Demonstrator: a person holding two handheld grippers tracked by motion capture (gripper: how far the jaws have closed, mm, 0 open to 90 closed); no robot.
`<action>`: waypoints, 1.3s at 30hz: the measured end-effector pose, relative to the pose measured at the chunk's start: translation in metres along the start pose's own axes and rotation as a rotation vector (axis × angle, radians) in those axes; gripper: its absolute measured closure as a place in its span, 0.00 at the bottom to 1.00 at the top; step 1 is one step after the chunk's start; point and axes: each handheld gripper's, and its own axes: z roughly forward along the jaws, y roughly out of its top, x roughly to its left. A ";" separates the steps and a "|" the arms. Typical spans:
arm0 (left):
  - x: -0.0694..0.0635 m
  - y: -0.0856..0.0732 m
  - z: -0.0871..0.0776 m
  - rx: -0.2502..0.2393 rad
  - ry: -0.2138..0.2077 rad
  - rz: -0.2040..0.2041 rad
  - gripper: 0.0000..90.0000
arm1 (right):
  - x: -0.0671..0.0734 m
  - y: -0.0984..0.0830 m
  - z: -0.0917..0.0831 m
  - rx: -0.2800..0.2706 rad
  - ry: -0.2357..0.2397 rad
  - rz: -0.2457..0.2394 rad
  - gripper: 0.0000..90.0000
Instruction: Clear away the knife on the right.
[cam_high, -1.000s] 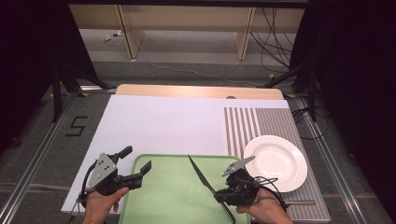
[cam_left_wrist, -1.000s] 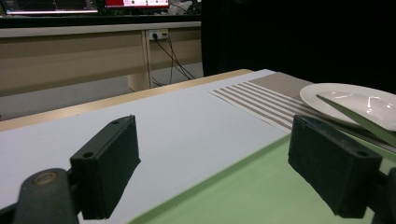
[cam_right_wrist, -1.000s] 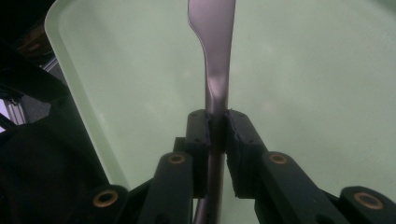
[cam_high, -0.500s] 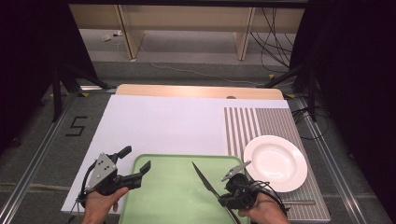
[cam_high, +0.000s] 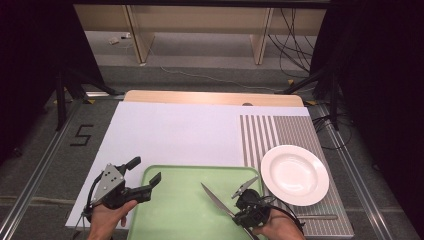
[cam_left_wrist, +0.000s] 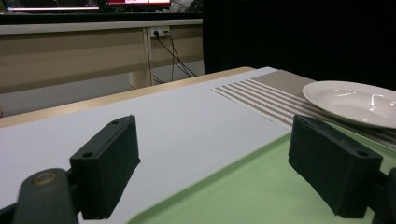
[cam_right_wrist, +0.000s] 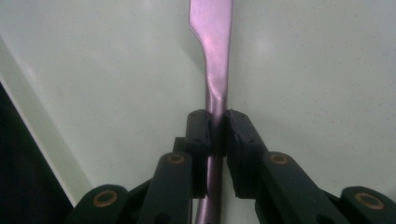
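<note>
Green plastic is the tray, which lies at the near edge of the tabletop on a white sheet. Above the right part of the tray the right tongs are clamped on a metal table knife. In the right gripper view the two pads press on the thin neck of the knife, and the blade runs away from them over the pale tray surface. In the high view the blade points to the far left, and its tip is over the middle of the tray. The left tongs are at the near left corner of the tray with the jaws wide apart and nothing between them. A white plate stands on a striped placemat just beside the tray, on the right.
</note>
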 end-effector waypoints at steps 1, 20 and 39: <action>0.000 0.000 0.000 0.001 -0.001 0.000 0.18 | 0.000 0.000 0.003 0.015 -0.012 0.002 0.89; -0.001 0.000 0.000 0.001 -0.003 0.003 0.18 | 0.011 0.006 -0.007 -0.152 -0.016 -0.087 0.68; -0.001 0.000 0.001 -0.010 -0.006 -0.002 0.18 | 0.024 0.017 0.018 -0.118 -0.114 -0.217 1.00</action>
